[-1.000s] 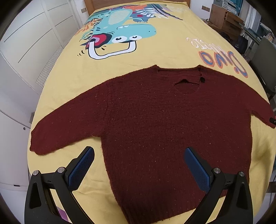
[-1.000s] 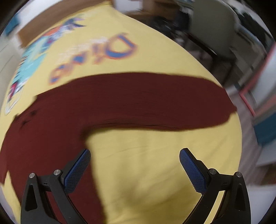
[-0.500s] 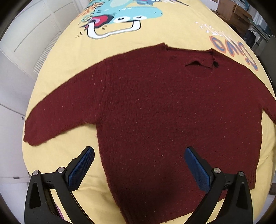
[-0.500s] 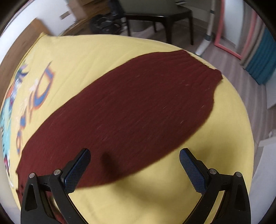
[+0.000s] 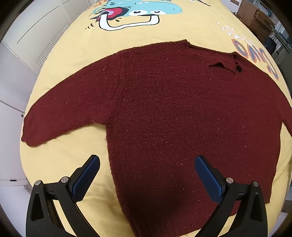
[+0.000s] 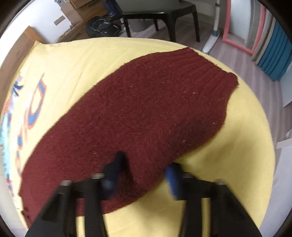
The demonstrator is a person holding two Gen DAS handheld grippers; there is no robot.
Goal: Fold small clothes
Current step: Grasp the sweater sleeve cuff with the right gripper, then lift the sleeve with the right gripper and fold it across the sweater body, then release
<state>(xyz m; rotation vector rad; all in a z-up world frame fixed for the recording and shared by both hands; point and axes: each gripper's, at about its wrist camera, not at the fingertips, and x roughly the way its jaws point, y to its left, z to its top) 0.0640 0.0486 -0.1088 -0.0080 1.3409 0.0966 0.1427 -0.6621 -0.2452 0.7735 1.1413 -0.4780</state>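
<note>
A dark red knitted sweater (image 5: 173,118) lies flat, front up, on a yellow bed cover (image 5: 146,31). Both sleeves are spread out sideways. My left gripper (image 5: 147,160) hangs open just above the sweater's lower left side. One blue pad is over the yellow cover and the other is over the body. In the right wrist view, the right sleeve (image 6: 146,109) runs up to its ribbed cuff (image 6: 209,76). My right gripper (image 6: 146,171) is closing on the sleeve's near edge. Its fingers are blurred, with a raised fold of knit pinched between them.
The bed drops off just beyond the cuff to a wooden floor. A dark chair (image 6: 158,16), a black bag (image 6: 102,27) and a pink frame (image 6: 237,42) stand there. White cabinet doors (image 5: 27,36) stand along the bed's left side. A cartoon print (image 5: 136,12) covers the far bed.
The right gripper swung out along the sleeve, dropped onto it, and its jaws went from wide open to closing on the cloth. The left gripper sank closer to the sweater, still open.
</note>
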